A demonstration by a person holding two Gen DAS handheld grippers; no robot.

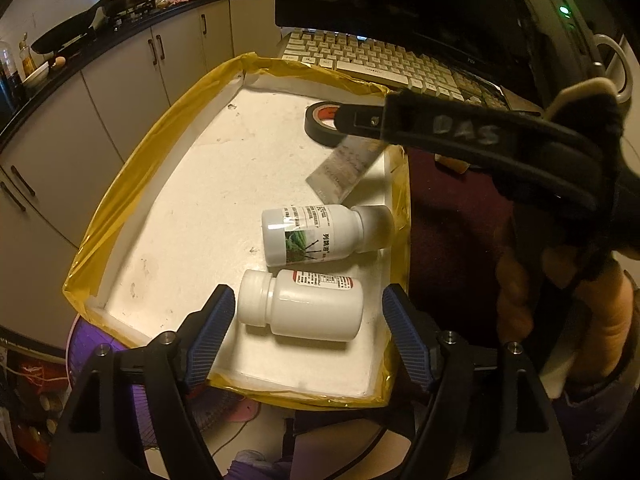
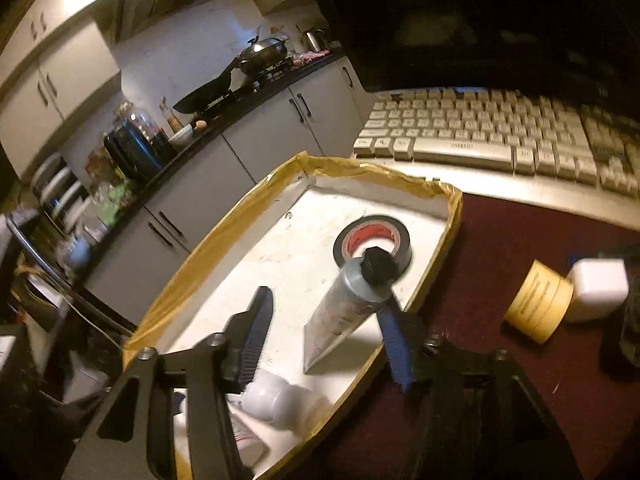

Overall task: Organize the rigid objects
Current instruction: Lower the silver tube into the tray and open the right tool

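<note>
Two white bottles already lie on their sides in the foam tray (image 1: 120,184), close by its near right corner. One is the bottle with the plant picture (image 1: 312,236). Just in front of it is the red-labelled bottle (image 1: 316,308), with its cap pointing the opposite way. I have my left gripper (image 1: 308,296) spread wide around that nearer bottle, and neither pad touches it, so it rests on the tray floor on its own weight. I judge lying flat is the stable pose for round bottles on this soft liner. My right gripper (image 2: 324,304) is open too and straddles the silver tube (image 2: 344,312). The left pad is clearly off it. The right pad sits so near that I cannot tell whether it brushes the tube. The tube's flat crimped end is down on the tray and its black cap is propped on the black tape roll (image 2: 372,240) near the far right corner, which is why it sits tilted rather than flat. Outside the tray, a yellow-labelled jar (image 2: 560,300) lies on the maroon cloth below the keyboard (image 2: 480,136). It looks like the obvious item left to bring in.
</note>
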